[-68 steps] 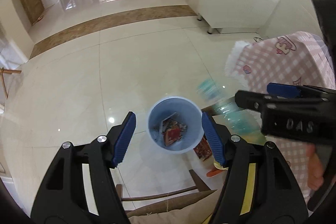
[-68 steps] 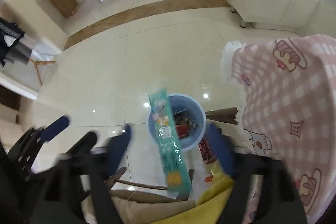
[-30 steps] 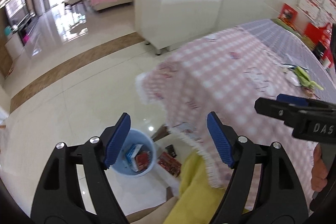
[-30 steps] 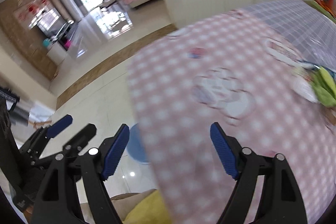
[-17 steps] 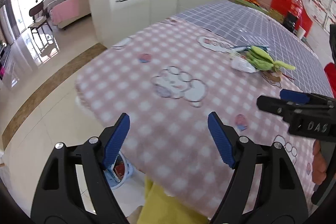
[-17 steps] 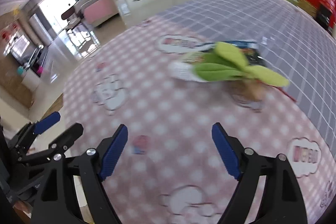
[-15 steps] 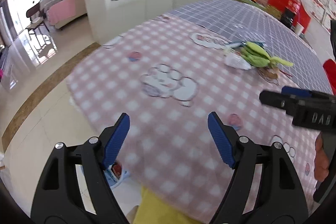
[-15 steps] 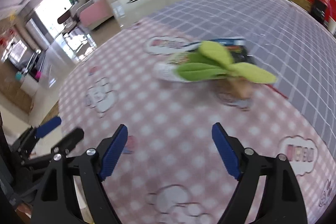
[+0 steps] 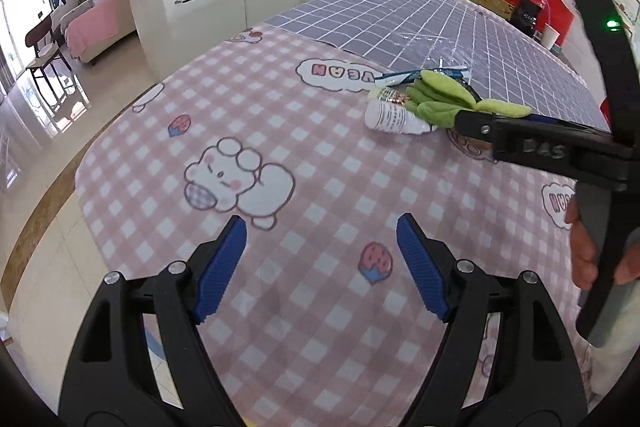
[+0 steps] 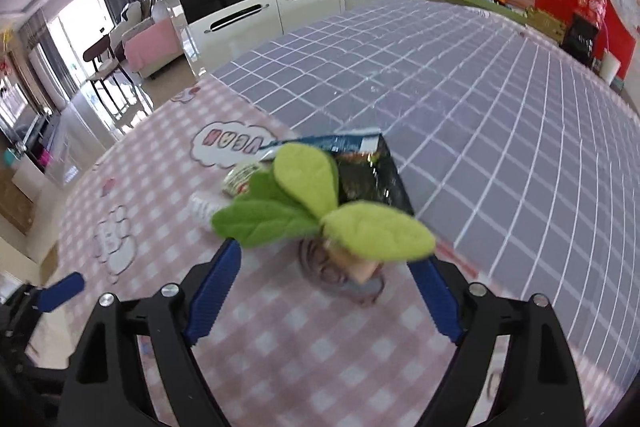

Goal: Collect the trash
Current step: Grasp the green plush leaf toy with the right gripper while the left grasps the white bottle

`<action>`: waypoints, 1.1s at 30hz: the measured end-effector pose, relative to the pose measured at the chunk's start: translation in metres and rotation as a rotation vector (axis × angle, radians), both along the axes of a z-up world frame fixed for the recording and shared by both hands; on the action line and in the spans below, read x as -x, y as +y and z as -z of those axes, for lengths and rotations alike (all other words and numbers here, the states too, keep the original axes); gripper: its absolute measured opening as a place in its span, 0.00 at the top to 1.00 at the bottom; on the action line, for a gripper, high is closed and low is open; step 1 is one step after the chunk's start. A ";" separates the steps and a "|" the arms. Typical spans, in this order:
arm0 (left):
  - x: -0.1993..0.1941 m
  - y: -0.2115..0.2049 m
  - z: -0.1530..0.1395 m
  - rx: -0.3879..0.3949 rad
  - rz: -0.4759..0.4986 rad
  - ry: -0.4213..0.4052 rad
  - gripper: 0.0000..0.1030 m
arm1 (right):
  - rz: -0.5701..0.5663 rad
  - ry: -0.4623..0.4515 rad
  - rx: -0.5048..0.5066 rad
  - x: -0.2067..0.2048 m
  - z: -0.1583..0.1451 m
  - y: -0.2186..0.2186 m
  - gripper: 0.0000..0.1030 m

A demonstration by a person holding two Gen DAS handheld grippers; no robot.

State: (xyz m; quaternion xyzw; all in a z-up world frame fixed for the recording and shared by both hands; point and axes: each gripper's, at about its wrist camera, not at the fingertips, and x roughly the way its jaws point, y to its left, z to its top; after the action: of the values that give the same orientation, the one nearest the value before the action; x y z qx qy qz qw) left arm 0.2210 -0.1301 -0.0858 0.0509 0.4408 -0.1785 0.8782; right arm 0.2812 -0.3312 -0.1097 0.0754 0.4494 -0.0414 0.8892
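The right gripper (image 10: 324,291), at the bottom of its wrist view, has its blue ribbed pads spread wide with nothing between them. Just beyond its fingertips, at frame centre, lies the green felt leaf cluster (image 10: 316,211), with a small tan stub (image 10: 354,265) at its base. It rests on the pink checked tablecloth (image 10: 280,347).

The felt looks soft, light and limp, so it will likely fold under pressure. Judged best hold: across the stub or where the leaves join (single leaves would probably bend and slip).

Behind the leaves lies a black glossy foil wrapper (image 10: 368,179); thin and crinkly, it should be pinched at an edge. To its left is a white plastic bottle with a printed label (image 9: 390,117), which is smooth, rounded and liable to roll.

The left gripper (image 9: 322,267), low in its own view, is likewise fully spread and empty, well short of the litter. Further back the cloth changes to a purple grid tablecloth (image 10: 480,99).
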 end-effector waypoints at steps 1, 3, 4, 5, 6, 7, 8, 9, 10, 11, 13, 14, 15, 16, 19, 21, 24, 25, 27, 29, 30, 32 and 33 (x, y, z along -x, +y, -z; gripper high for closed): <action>-0.002 -0.001 0.000 0.000 -0.005 0.002 0.25 | 0.003 0.008 0.011 -0.005 0.003 0.000 0.19; -0.006 -0.003 0.001 0.006 -0.010 0.009 0.25 | -0.012 0.008 -0.002 -0.010 0.007 0.001 0.19; -0.007 -0.003 0.001 0.008 -0.014 0.015 0.25 | -0.022 -0.001 -0.012 -0.013 0.010 0.002 0.20; -0.008 -0.003 0.002 0.008 -0.017 0.020 0.25 | -0.016 -0.008 -0.001 -0.016 0.013 0.004 0.20; -0.010 -0.004 0.003 0.005 -0.020 0.027 0.25 | -0.009 -0.012 0.007 -0.018 0.015 0.005 0.35; -0.011 -0.004 0.004 0.001 -0.019 0.029 0.25 | -0.009 -0.018 0.006 -0.019 0.016 0.006 0.42; -0.012 -0.005 0.004 -0.003 -0.020 0.028 0.25 | -0.012 -0.032 0.008 -0.019 0.015 0.006 0.61; -0.013 -0.006 0.003 -0.008 -0.024 0.026 0.25 | -0.020 -0.040 0.004 -0.018 0.014 0.006 0.78; -0.016 -0.006 0.003 -0.009 -0.026 0.026 0.25 | -0.030 -0.041 -0.014 -0.018 0.013 0.004 0.85; -0.018 -0.007 0.002 -0.008 -0.027 0.027 0.25 | -0.030 -0.041 -0.058 -0.016 0.012 -0.001 0.85; -0.021 -0.012 0.000 -0.003 -0.018 0.031 0.25 | -0.012 -0.053 -0.095 -0.011 0.007 -0.007 0.86; -0.023 -0.015 -0.001 -0.002 -0.011 0.030 0.24 | -0.006 -0.071 -0.108 -0.007 0.003 -0.012 0.86; -0.026 -0.020 -0.002 -0.006 -0.002 0.027 0.22 | -0.003 -0.087 -0.108 -0.002 -0.002 -0.015 0.86; -0.028 -0.024 -0.003 -0.010 0.005 0.023 0.22 | 0.003 -0.101 -0.105 0.002 -0.007 -0.019 0.86; -0.038 -0.041 -0.006 -0.019 0.028 0.019 0.18 | 0.023 -0.140 -0.130 0.015 -0.022 -0.033 0.86; -0.047 -0.054 -0.007 -0.030 0.035 0.019 0.15 | 0.034 -0.161 -0.140 0.024 -0.031 -0.041 0.86; -0.062 -0.073 -0.003 -0.060 0.030 0.025 0.14 | 0.058 -0.190 -0.132 0.034 -0.038 -0.053 0.86; -0.067 -0.079 -0.001 -0.064 0.030 0.033 0.14 | 0.062 -0.194 -0.133 0.036 -0.040 -0.056 0.86; -0.076 -0.088 0.004 -0.052 0.051 0.048 0.14 | 0.072 -0.204 -0.150 0.041 -0.042 -0.064 0.86; -0.084 -0.096 0.009 -0.070 0.038 0.045 0.15 | 0.074 -0.204 -0.166 0.044 -0.043 -0.070 0.86; -0.088 -0.098 0.012 -0.065 0.032 0.043 0.15 | 0.077 -0.204 -0.172 0.044 -0.044 -0.072 0.86; -0.093 -0.099 0.018 -0.031 0.043 0.077 0.30 | 0.091 -0.209 -0.173 0.045 -0.045 -0.076 0.86; -0.093 -0.097 0.020 -0.017 0.045 0.086 0.38 | 0.093 -0.208 -0.172 0.045 -0.045 -0.078 0.86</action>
State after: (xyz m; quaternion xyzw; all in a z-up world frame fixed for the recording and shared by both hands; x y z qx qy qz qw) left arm 0.3143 -0.2272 -0.1059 0.0603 0.4785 -0.1967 0.8536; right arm 0.2364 -0.4088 -0.0645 0.1761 0.3529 -0.0360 0.9182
